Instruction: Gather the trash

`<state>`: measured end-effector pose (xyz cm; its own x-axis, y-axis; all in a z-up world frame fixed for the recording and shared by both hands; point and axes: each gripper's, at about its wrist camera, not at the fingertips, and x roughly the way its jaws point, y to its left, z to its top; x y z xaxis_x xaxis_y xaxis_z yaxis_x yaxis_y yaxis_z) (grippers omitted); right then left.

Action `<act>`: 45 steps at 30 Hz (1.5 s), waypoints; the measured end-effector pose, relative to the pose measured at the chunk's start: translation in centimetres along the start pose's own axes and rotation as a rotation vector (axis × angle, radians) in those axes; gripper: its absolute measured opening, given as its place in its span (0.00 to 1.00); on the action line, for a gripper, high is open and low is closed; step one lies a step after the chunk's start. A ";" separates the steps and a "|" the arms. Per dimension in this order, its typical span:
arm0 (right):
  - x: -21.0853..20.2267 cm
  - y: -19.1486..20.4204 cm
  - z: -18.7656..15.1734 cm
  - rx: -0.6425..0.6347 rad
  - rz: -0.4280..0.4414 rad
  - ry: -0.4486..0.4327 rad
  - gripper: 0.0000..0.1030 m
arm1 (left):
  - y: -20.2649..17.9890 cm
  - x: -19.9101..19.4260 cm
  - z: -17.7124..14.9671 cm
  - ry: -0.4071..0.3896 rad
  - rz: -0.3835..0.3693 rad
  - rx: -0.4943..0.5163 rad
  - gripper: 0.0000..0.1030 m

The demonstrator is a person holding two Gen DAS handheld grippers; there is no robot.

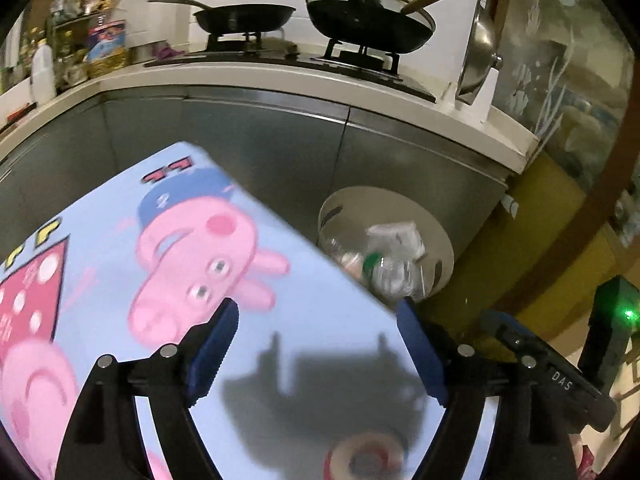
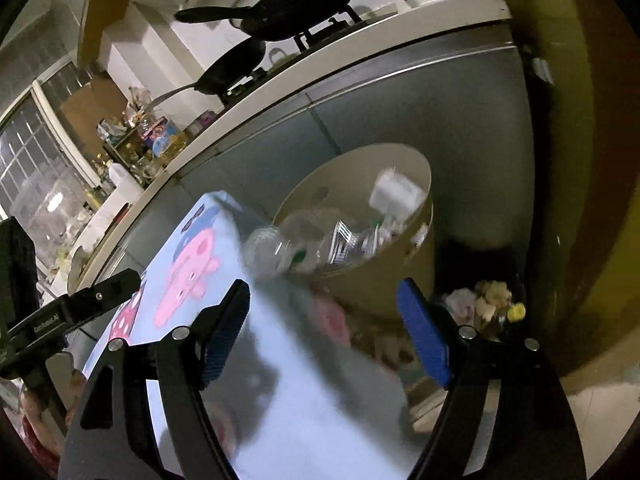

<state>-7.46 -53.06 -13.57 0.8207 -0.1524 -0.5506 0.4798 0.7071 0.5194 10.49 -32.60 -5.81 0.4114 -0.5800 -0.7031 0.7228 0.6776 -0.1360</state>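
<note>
Both hand-held grippers, left (image 1: 316, 340) and right (image 2: 324, 328), gape wide and empty above the cartoon-printed bench (image 1: 320, 308), near the bin (image 2: 384, 280) holding plastic bottles (image 2: 344, 240).

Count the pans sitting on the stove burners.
2: an open frying pan on the left burner, and a pan with a glass lid on the right burner. None appears hidden.

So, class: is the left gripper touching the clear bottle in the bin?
Apart. The left wrist view shows the left gripper open over the table, the clear bottle beyond.
</note>
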 end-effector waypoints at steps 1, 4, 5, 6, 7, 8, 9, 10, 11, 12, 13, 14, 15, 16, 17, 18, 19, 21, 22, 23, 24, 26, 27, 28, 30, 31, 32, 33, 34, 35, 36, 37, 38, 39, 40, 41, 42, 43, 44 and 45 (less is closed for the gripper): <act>-0.5 0.4 -0.8 -0.001 0.001 0.005 0.74 | -0.4 -0.5 -0.6 -0.002 0.010 0.002 0.82; -2.2 1.5 -2.6 -0.006 0.011 0.021 0.74 | -0.4 -2.7 -2.6 -0.011 0.045 0.003 0.87; -2.6 1.7 -3.0 -0.011 0.015 0.026 0.74 | -0.5 -3.4 -3.2 -0.014 0.054 0.006 0.88; -3.2 2.3 -3.5 -0.020 0.017 0.033 0.74 | -0.6 -3.9 -3.7 -0.018 0.063 0.007 0.90; -3.7 2.6 -4.0 -0.022 0.021 0.037 0.74 | -0.7 -4.7 -4.3 -0.025 0.079 0.011 0.92; -4.3 3.0 -4.4 -0.024 0.029 0.041 0.74 | -0.8 -5.4 -4.8 -0.032 0.094 0.013 0.93; -4.6 3.3 -4.6 -0.026 0.034 0.042 0.74 | -0.8 -6.2 -5.2 -0.038 0.111 0.014 0.94; -5.2 3.7 -4.9 -0.027 0.041 0.040 0.74 | -0.8 -6.6 -5.5 -0.043 0.124 0.012 0.95; -5.8 4.1 -5.2 -0.030 0.049 0.036 0.74 | -0.8 -7.3 -5.9 -0.049 0.138 0.006 0.97; -6.3 4.6 -5.4 -0.036 0.053 0.032 0.74 | -0.7 -7.7 -6.1 -0.054 0.146 0.000 0.96; -6.9 5.0 -5.7 -0.040 0.057 0.029 0.74 | -0.6 -8.4 -6.4 -0.057 0.152 -0.009 0.96; -7.5 5.5 -6.1 -0.047 0.065 0.027 0.74 | -0.5 -8.8 -6.6 -0.058 0.156 -0.016 0.96; -7.8 5.8 -6.3 -0.051 0.071 0.028 0.74 | -0.4 -9.4 -7.0 -0.059 0.161 -0.023 0.96; -8.3 6.2 -6.5 -0.056 0.078 0.028 0.74 | -0.2 -9.8 -7.3 -0.062 0.167 -0.026 0.96; -8.7 6.5 -6.7 -0.062 0.084 0.027 0.74 | -0.1 -10.2 -7.5 -0.065 0.176 -0.029 0.96; -9.3 7.0 -6.9 -0.071 0.089 0.023 0.74 | 0.0 -10.6 -7.7 -0.068 0.186 -0.033 0.96; -9.6 7.4 -7.1 -0.077 0.093 0.021 0.74 | 0.1 -11.2 -8.0 -0.075 0.196 -0.038 0.96; -10.5 8.2 -7.5 -0.093 0.099 0.016 0.74 | 0.4 -12.0 -8.5 -0.087 0.206 -0.050 0.96; -10.8 8.6 -7.7 -0.100 0.101 0.014 0.74 | 0.5 -12.5 -8.8 -0.093 0.213 -0.056 0.96; -11.3 9.0 -7.9 -0.109 0.103 0.009 0.75 | 0.6 -12.8 -8.9 -0.096 0.219 -0.059 0.96; -11.7 9.3 -8.1 -0.114 0.103 0.005 0.75 | 0.7 -13.2 -9.1 -0.100 0.226 -0.061 0.96; -12.3 9.9 -8.4 -0.122 0.103 -0.002 0.76 | 0.7 -14.0 -9.5 -0.116 0.243 -0.065 0.96; -12.7 10.2 -8.5 -0.127 0.103 -0.006 0.76 | 0.8 -14.5 -9.8 -0.127 0.251 -0.067 0.96; -13.0 10.5 -8.6 -0.131 0.104 -0.010 0.76 | 0.8 -14.7 -9.9 -0.133 0.254 -0.067 0.96; -13.5 10.9 -8.9 -0.139 0.104 -0.017 0.76 | 0.9 -15.4 -10.1 -0.147 0.258 -0.068 0.96; -13.8 11.2 -9.1 -0.142 0.104 -0.019 0.76 | 1.0 -15.7 -10.3 -0.154 0.256 -0.070 0.96; -14.1 11.3 -9.2 -0.144 0.106 -0.021 0.76 | 1.0 -16.0 -10.4 -0.159 0.254 -0.073 0.96; -14.3 11.5 -9.3 -0.147 0.106 -0.022 0.76 | 1.0 -16.2 -10.5 -0.163 0.253 -0.077 0.96; -14.5 11.7 -9.5 -0.150 0.108 -0.024 0.77 | 1.0 -16.5 -10.6 -0.166 0.249 -0.079 0.96; -14.8 12.0 -9.6 -0.153 0.109 -0.027 0.77 | 1.0 -16.6 -10.7 -0.167 0.245 -0.080 0.96; -15.0 12.2 -9.7 -0.157 0.109 -0.031 0.77 | 1.0 -16.8 -10.7 -0.168 0.243 -0.081 0.96; -15.2 12.3 -9.7 -0.160 0.109 -0.034 0.77 | 0.9 -17.0 -10.8 -0.172 0.242 -0.081 0.96; -15.5 12.4 -9.7 -0.162 0.110 -0.039 0.77 | 0.9 -17.1 -10.8 -0.174 0.242 -0.081 0.96; -15.6 12.5 -9.7 -0.162 0.112 -0.041 0.77 | 0.8 -17.3 -10.8 -0.177 0.243 -0.080 0.96; -15.8 12.6 -9.7 -0.162 0.114 -0.045 0.77 | 0.7 -17.5 -10.8 -0.182 0.249 -0.078 0.96; -16.0 12.7 -9.6 -0.163 0.116 -0.049 0.77 | 0.7 -17.7 -10.7 -0.186 0.253 -0.076 0.96; -16.1 12.8 -9.6 -0.164 0.118 -0.053 0.77 | 0.6 -18.0 -10.8 -0.193 0.256 -0.073 0.96; -16.2 12.8 -9.6 -0.164 0.119 -0.055 0.77 | 0.5 -18.2 -10.8 -0.198 0.258 -0.071 0.96; -16.3 12.9 -9.7 -0.165 0.122 -0.056 0.77 | 0.4 -18.3 -10.8 -0.201 0.257 -0.069 0.96; -16.3 12.9 -9.7 -0.166 0.124 -0.057 0.77 | 0.3 -18.5 -10.8 -0.206 0.255 -0.065 0.96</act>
<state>-17.67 -34.74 -4.18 0.8886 -0.0928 -0.4493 0.3207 0.8259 0.4637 -2.88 -16.76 -0.35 0.6830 -0.4624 -0.5655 0.5475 0.8365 -0.0228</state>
